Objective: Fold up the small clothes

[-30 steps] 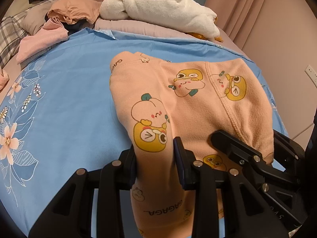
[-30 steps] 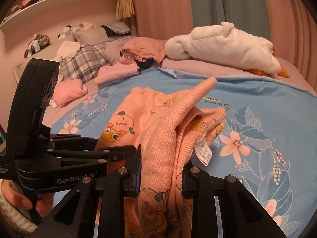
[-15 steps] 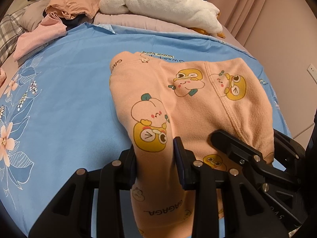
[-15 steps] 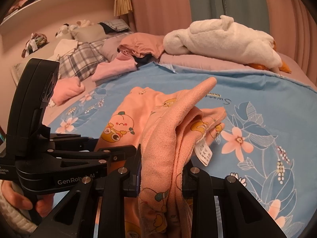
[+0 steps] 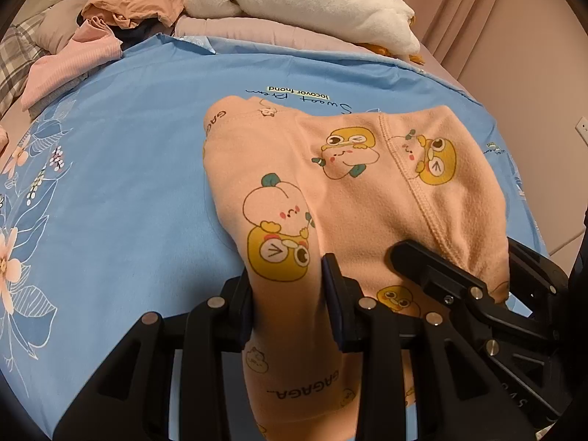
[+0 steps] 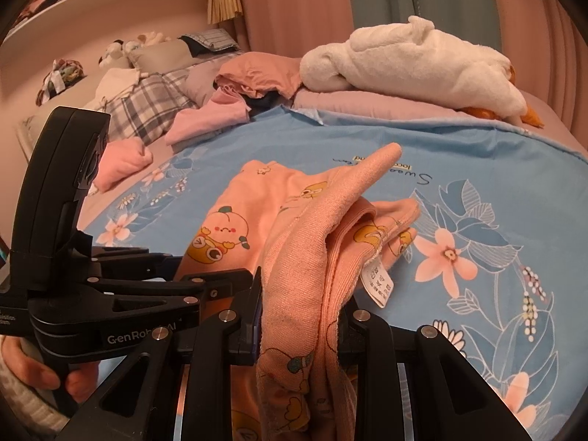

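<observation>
On the blue floral bed sheet [image 5: 121, 169], peach cartoon-print baby pants [image 5: 341, 187] lie spread, near edge lifted. Left gripper [image 5: 288, 305] jaws clamp one bunched fold; right gripper [image 6: 301, 316] jaws clamp the waistband side. White plush duck [image 6: 408, 58] far behind.

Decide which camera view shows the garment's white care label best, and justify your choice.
The right wrist view: the care label hangs in plain sight off the peach garment, beside the right gripper. The left wrist view shows only the garment's printed outer face; no label is visible there.
</observation>
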`<move>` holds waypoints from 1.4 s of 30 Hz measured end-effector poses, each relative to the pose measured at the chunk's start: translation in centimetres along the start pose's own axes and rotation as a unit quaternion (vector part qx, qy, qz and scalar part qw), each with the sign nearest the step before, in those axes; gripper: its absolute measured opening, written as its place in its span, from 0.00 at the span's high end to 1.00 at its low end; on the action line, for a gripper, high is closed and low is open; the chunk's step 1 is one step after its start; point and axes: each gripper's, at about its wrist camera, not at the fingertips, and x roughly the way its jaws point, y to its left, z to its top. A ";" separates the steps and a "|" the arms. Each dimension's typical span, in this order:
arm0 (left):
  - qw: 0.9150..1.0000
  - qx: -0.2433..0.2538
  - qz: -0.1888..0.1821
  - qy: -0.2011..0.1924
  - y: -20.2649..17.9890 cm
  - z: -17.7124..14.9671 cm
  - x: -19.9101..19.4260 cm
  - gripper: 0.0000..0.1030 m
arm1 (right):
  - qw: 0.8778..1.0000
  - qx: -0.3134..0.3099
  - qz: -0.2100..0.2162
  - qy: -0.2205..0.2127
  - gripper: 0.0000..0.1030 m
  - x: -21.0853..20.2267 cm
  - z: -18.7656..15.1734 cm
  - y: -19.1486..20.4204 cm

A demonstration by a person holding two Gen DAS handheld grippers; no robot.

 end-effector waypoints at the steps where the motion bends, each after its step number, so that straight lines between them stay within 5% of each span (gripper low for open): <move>1: 1.000 0.000 0.000 0.001 0.0 0.0 0.1 0.68 | 1.000 0.000 0.000 0.000 0.73 0.1 0.0 -0.1; 42: 0.999 -0.008 0.004 0.041 1.3 0.1 4.3 0.61 | 0.997 0.055 0.008 0.052 0.73 4.5 -1.2 -3.3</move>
